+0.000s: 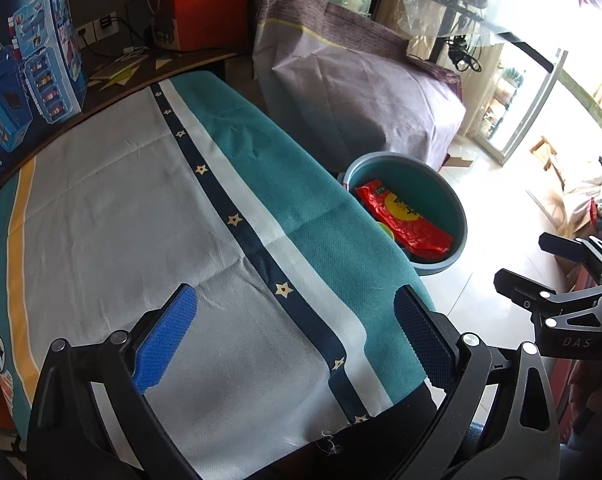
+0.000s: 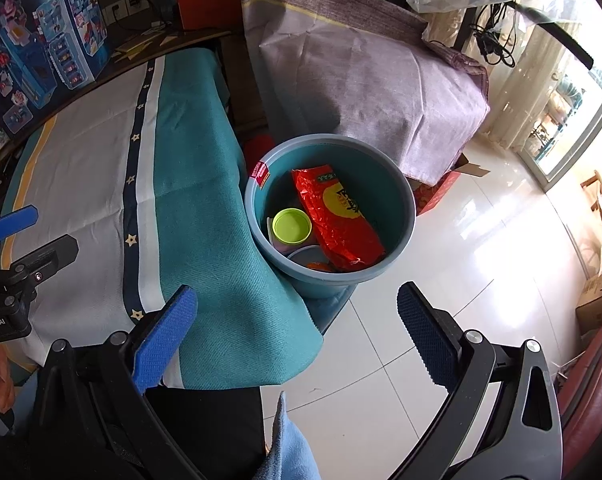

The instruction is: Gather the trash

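A blue-grey bin (image 2: 397, 236) stands on the floor beside the table; it also shows in the left wrist view (image 1: 459, 216). Inside lie a red snack bag (image 2: 341, 220), a lime-green lid (image 2: 292, 226) and other small pieces. The bag also shows in the left wrist view (image 1: 405, 220). My left gripper (image 1: 297, 332) is open and empty over the tablecloth (image 1: 141, 220). My right gripper (image 2: 297, 328) is open and empty, over the table's edge, just in front of the bin. The right gripper also shows at the right of the left wrist view (image 1: 541, 264).
The table carries a grey, navy-star and teal cloth (image 2: 197, 184). A blue toy box (image 1: 29, 64) stands at its far left. A large object under purple cloth (image 2: 361, 72) stands behind the bin. White floor tiles (image 2: 481, 248) lie to the right.
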The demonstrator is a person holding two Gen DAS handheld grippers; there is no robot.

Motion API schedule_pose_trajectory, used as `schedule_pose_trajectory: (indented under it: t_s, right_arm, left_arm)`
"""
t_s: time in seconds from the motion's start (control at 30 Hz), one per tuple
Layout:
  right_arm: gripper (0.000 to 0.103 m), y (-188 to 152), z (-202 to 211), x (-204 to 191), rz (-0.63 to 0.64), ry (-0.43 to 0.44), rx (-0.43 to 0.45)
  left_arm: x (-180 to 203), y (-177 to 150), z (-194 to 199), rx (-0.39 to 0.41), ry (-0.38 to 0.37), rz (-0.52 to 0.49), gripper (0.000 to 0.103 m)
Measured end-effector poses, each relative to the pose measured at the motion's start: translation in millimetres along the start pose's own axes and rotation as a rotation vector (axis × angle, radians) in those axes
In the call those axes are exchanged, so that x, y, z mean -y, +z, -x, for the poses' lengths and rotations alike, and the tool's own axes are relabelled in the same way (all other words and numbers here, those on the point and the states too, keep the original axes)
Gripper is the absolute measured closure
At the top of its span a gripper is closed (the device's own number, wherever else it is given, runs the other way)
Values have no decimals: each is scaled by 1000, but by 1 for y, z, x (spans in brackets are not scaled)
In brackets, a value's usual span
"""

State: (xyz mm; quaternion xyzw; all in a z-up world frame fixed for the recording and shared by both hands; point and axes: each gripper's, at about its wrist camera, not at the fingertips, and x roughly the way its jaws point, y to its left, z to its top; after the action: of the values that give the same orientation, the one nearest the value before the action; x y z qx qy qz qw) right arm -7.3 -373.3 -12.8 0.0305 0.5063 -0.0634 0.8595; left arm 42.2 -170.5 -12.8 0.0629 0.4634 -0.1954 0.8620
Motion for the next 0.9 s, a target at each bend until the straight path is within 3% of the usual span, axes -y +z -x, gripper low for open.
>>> schedule_pose_trajectory:
  t_s: [0.9]
  right_arm:
    - [7, 4, -2, 4, 5, -22, -1]
  left_arm:
    - [5, 4, 3, 17, 17, -8, 4]
